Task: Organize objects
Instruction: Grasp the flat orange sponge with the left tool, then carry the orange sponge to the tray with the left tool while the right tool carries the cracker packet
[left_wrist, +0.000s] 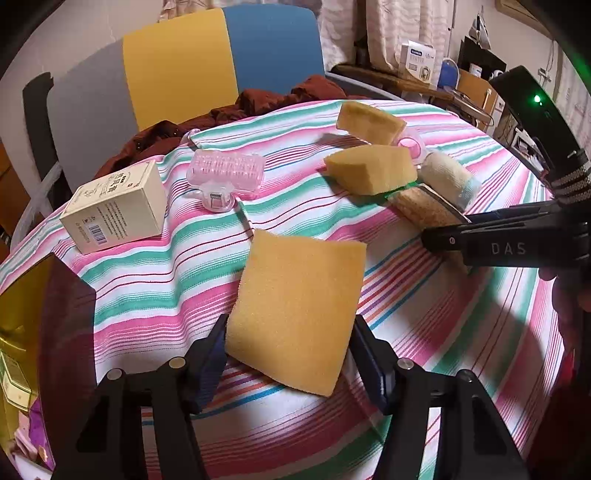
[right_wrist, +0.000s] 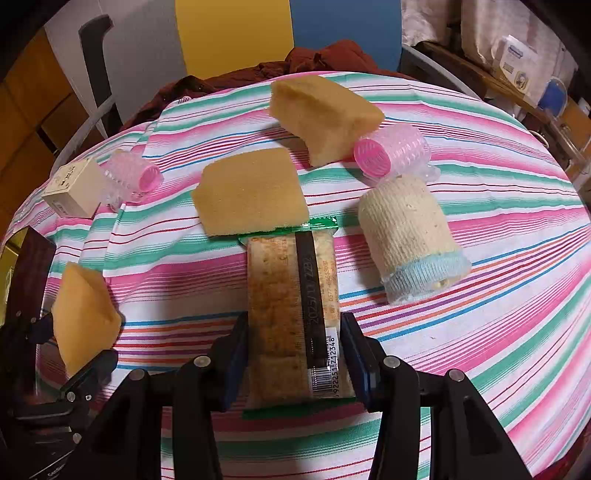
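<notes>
Yellow flat foam sponge (left_wrist: 295, 310) clamped in your left gripper (left_wrist: 288, 354); right gripper (right_wrist: 295, 354) grips the green-edged cracker packet (right_wrist: 291, 306); beside it, everything else lies unsorted.

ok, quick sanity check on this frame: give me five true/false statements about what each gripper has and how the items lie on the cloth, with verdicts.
1. The left gripper holds a yellow sponge between its fingers. True.
2. The right gripper is shut on the bandage roll. False: it is shut on the snack packet; the roll lies free on the striped cloth.
3. Two more sponges lie on the cloth, one overlapping the packet's far end. True.
4. Only one pink hair roller is present. False: there are two, one by the cream box, one beyond the bandage roll.
5. The cream box stands inside a tray. False: it lies directly on the cloth.
</notes>
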